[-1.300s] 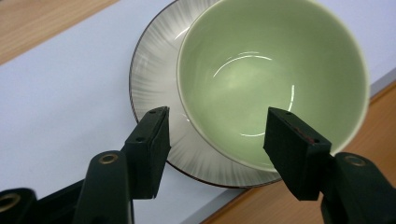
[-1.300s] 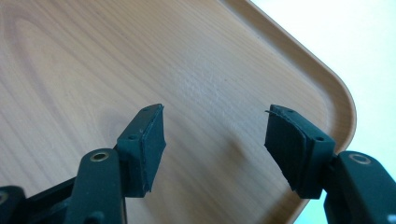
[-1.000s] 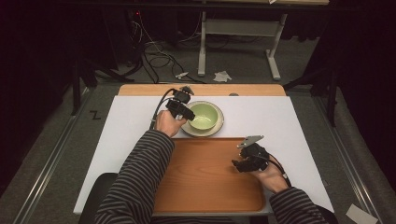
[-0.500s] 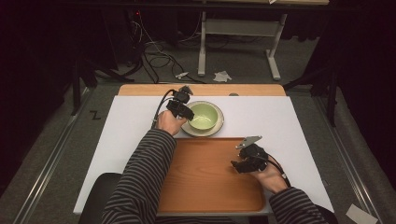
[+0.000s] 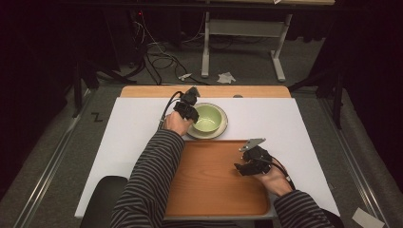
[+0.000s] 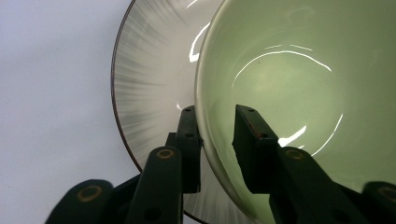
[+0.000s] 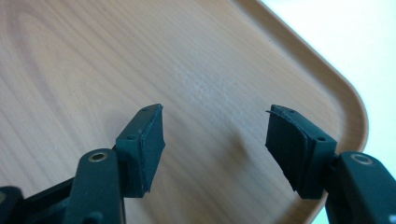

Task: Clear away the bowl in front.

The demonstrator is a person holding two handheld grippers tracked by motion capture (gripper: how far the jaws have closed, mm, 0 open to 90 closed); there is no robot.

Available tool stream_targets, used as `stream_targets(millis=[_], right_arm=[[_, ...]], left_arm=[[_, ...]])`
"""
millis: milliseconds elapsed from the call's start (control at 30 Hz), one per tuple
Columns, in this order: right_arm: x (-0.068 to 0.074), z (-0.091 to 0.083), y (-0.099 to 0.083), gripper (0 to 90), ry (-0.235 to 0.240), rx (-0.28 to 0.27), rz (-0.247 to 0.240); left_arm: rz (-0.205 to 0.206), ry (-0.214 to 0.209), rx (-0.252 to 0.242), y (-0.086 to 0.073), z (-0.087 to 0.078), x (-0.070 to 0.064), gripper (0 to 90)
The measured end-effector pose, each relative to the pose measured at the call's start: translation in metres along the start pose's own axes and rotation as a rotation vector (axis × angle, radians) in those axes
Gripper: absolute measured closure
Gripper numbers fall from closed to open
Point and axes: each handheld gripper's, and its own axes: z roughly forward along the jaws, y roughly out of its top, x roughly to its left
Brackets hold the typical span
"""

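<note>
A pale green bowl [image 5: 210, 118] stands in a grey-streaked plate [image 5: 219, 132] on the white table, just beyond the wooden tray [image 5: 209, 190]. My left gripper [image 5: 189, 112] is at the bowl's left rim. In the left gripper view its jaws straddle the rim of the bowl [image 6: 299, 84], one outside over the plate [image 6: 149, 93] and one inside, with a small gap still at the inner jaw. My right gripper [image 5: 240, 167] hovers open over the right part of the tray [image 7: 140, 60], holding nothing.
The white table cover [image 5: 133, 133] extends left and right of the tray. A bare wooden strip [image 5: 204, 91] runs along the far edge. Behind the table are cables and a grey stand [image 5: 242, 28] on the floor.
The right gripper has drifted slightly toward the person over the tray. The left gripper stays at the bowl's rim.
</note>
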Motion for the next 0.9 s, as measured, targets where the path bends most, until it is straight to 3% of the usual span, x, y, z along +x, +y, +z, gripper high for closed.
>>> stream_targets(millis=[167, 567, 900], right_arm=[[0.000, 0.000, 0.000, 38.6, 0.001, -0.004, -0.004], [0.000, -0.004, 0.000, 38.1, 0.000, -0.008, -0.001], [0.001, -0.005, 0.000, 37.9, -0.004, -0.023, -0.007]], left_arm=[[-0.040, -0.037, 0.007, 0.000, -0.001, 0.005, 78.5], [-0.081, -0.067, -0.022, 0.002, -0.001, 0.010, 84.7], [-0.078, -0.102, -0.044, 0.002, -0.004, 0.011, 85.1]])
